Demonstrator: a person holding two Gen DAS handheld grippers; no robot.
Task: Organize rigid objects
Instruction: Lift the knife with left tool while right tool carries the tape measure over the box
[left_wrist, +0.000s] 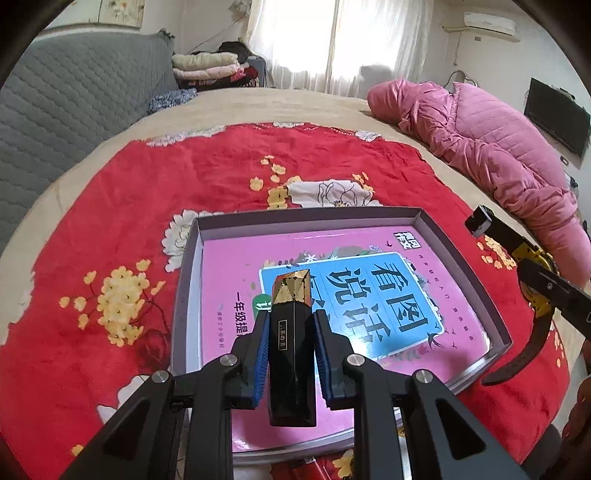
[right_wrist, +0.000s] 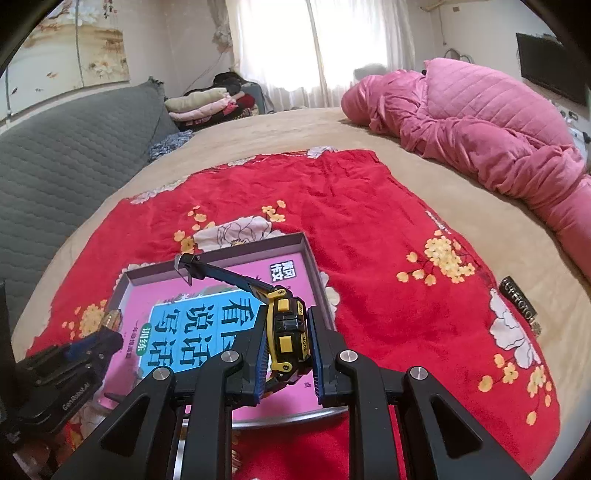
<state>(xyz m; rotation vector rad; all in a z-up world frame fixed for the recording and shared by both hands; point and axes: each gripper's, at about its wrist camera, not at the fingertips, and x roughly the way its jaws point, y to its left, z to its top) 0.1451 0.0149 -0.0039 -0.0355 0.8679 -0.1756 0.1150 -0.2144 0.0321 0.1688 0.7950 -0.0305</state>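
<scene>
Here the left gripper (left_wrist: 291, 354) clamps a black-and-gold stick (left_wrist: 292, 343) and the right gripper (right_wrist: 288, 350) pinches a yellow watch (right_wrist: 286, 332), both above the book (left_wrist: 369, 295) inside the shallow box (left_wrist: 458, 254), likely for stowing.

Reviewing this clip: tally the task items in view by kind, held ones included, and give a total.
Box: 1
Book, lying in the box: 1
Black-and-gold case, in the left gripper: 1
Yellow-and-black watch, in the right gripper: 1
Total: 4
</scene>
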